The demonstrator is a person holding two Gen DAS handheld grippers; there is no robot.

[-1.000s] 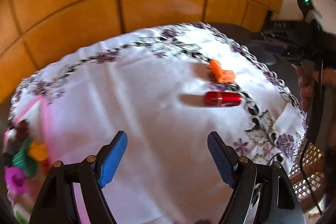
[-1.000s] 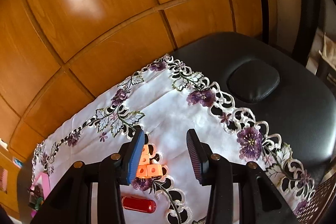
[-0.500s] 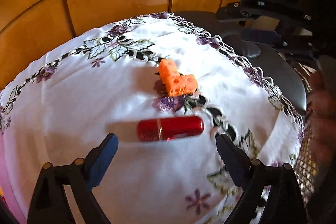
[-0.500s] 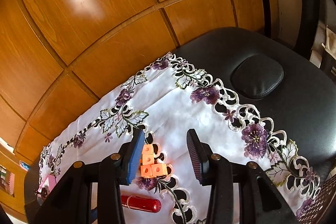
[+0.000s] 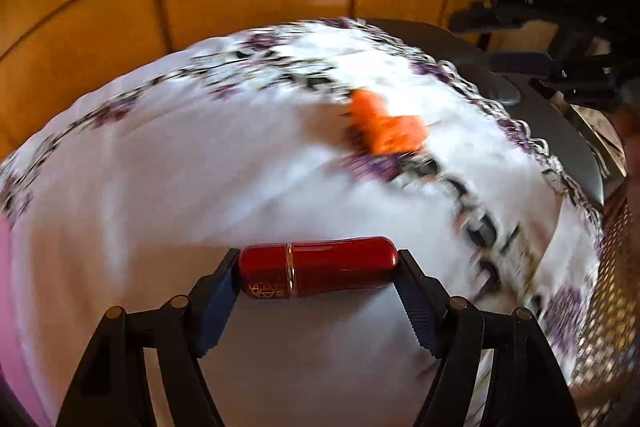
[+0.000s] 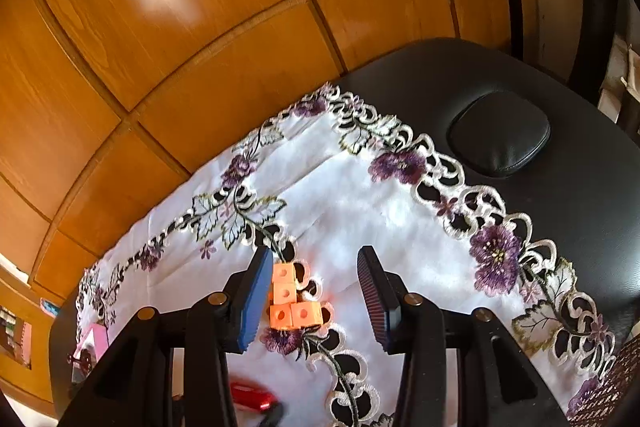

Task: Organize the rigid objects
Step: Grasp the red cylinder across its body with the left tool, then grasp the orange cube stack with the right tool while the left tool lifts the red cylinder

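Observation:
A glossy red capsule-shaped case [image 5: 318,273] lies crosswise between the blue pads of my left gripper [image 5: 319,263]. Its jaws are closing, and both pads touch the case's ends. The case stays sharp while the white embroidered cloth [image 5: 180,187] behind it is blurred. An orange L-shaped block of joined cubes [image 5: 388,131] lies further back on the cloth. In the right wrist view my right gripper [image 6: 315,259] hangs open above that orange block [image 6: 294,303], which shows beside the left pad, untouched. The red case [image 6: 250,397] appears blurred at the bottom edge.
The cloth covers part of a black padded table [image 6: 560,187] with a round cushion [image 6: 500,135]. Wooden wall panels [image 6: 200,27] stand behind. A pink tray [image 6: 94,341] with toys sits at the far left. A woven chair back [image 5: 612,307] is at the right.
My left gripper swung toward the red case and sank to it; its jaws first widened, then came in onto the case's two ends. The right gripper has barely shifted over the orange block.

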